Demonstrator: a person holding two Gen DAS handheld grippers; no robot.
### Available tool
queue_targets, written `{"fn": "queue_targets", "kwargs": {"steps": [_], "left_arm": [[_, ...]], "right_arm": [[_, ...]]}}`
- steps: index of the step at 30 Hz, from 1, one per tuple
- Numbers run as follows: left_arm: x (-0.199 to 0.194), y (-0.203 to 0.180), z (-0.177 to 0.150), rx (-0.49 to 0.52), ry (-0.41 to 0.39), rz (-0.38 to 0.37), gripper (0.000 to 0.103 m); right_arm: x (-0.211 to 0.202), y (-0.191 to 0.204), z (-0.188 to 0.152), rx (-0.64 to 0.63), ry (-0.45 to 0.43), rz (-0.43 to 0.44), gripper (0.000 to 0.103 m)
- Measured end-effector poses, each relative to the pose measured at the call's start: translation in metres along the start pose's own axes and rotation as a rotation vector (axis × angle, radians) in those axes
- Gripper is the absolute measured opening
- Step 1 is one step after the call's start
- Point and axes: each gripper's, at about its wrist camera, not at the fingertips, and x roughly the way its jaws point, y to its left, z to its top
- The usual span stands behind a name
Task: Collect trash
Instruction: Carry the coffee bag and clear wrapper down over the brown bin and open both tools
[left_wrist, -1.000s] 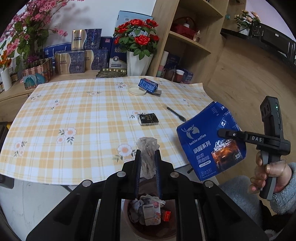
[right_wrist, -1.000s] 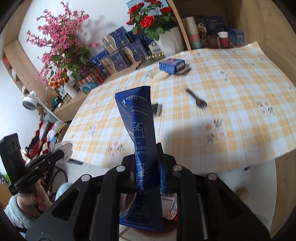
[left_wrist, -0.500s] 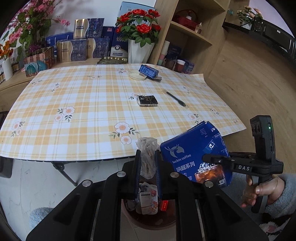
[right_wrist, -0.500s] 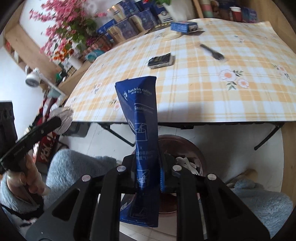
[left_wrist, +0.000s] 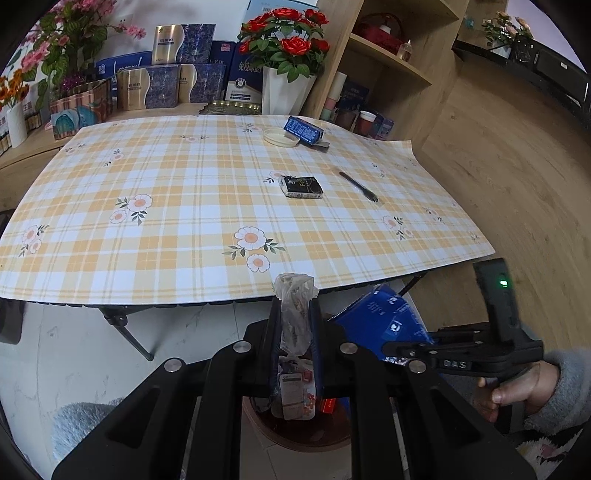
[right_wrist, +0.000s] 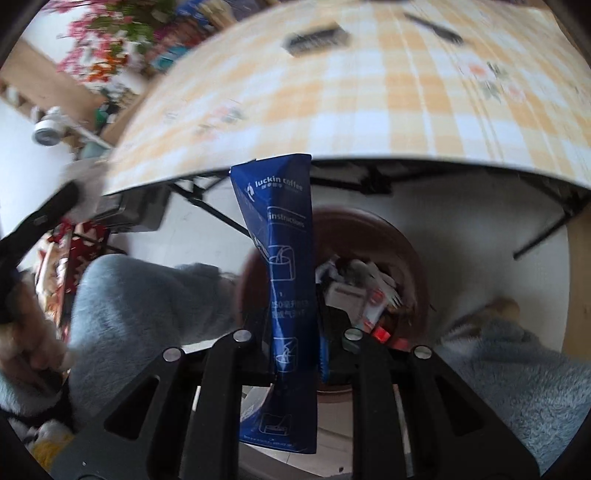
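left gripper (left_wrist: 294, 325) pinching a crumpled clear wrapper (left_wrist: 294, 314), held over the brown bin (left_wrist: 295, 432) just off the table's near edge. right gripper (right_wrist: 295, 332) clamped on the blue coffee pouch (right_wrist: 284, 258), pouch upright between the jaws, bin (right_wrist: 413, 258) directly behind it, already holding trash.

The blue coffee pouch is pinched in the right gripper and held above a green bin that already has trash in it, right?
Nearly. The blue coffee pouch is pinched in the right gripper over a bin with trash already in it, but that bin is reddish brown, not green. The right wrist view shows its brown rim just behind the pouch.
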Motion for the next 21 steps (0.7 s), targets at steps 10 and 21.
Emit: {"fn": "queue_targets", "kwargs": {"steps": [10, 21], "left_arm": [[0.019, -0.002, -0.011, 0.036, 0.055, -0.017, 0.014], [0.073, -0.021, -0.041, 0.229, 0.098, -0.137, 0.014]], "right_arm": [[-0.006, -0.025, 0.009, 0.100, -0.083, 0.017, 0.069], [-0.028, -0.048, -0.005, 0.023, -0.314, -0.177, 0.095]]}}
